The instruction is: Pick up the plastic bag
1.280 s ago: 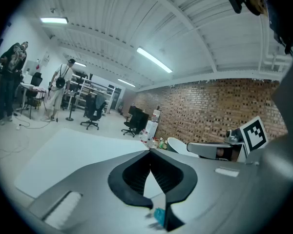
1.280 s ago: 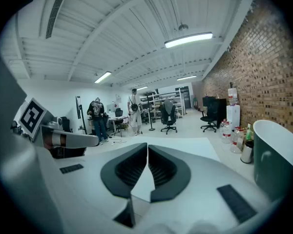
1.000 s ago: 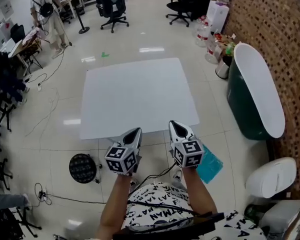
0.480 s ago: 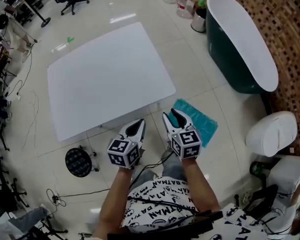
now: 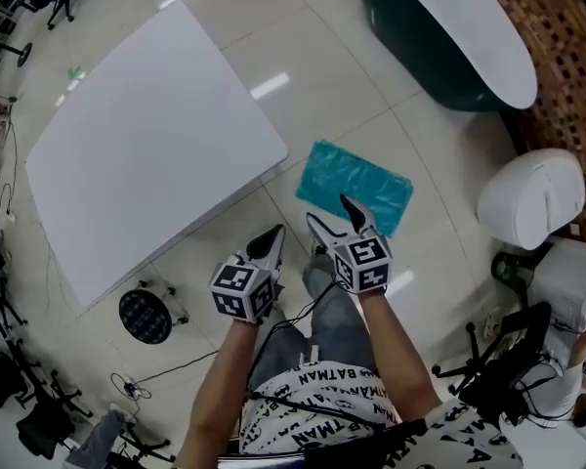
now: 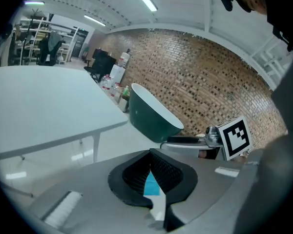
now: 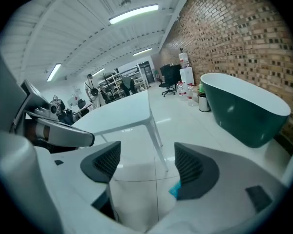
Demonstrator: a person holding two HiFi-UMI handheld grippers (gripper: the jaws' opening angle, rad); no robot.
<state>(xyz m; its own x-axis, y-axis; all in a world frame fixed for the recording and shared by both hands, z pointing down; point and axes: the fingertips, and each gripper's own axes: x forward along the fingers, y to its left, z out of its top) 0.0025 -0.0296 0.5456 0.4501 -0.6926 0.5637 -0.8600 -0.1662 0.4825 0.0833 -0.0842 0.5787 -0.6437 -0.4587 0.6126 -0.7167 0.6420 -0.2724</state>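
Note:
A teal plastic bag (image 5: 355, 186) lies flat on the tiled floor, between the white table and the green tub. My right gripper (image 5: 337, 220) hovers over the bag's near edge; its jaws are opening wide and hold nothing. In the right gripper view only floor shows between the right gripper (image 7: 146, 167) jaws, with a sliver of the bag (image 7: 174, 191) beside the right-hand pad. My left gripper (image 5: 269, 244) hangs to the left of the bag, jaws together and empty. In the left gripper view, a strip of teal shows through the left gripper (image 6: 150, 165).
A white table (image 5: 146, 135) stands at the upper left, its corner close to the bag. A dark green tub (image 5: 439, 37) with a white rim fills the upper right. A white rounded fixture (image 5: 527, 198) sits at the right, and a black round base (image 5: 145, 316) at the lower left.
The view has swung right, and the bag now lies whole in front of my right gripper. The right jaws have gone from shut to wide apart. The left gripper stays shut.

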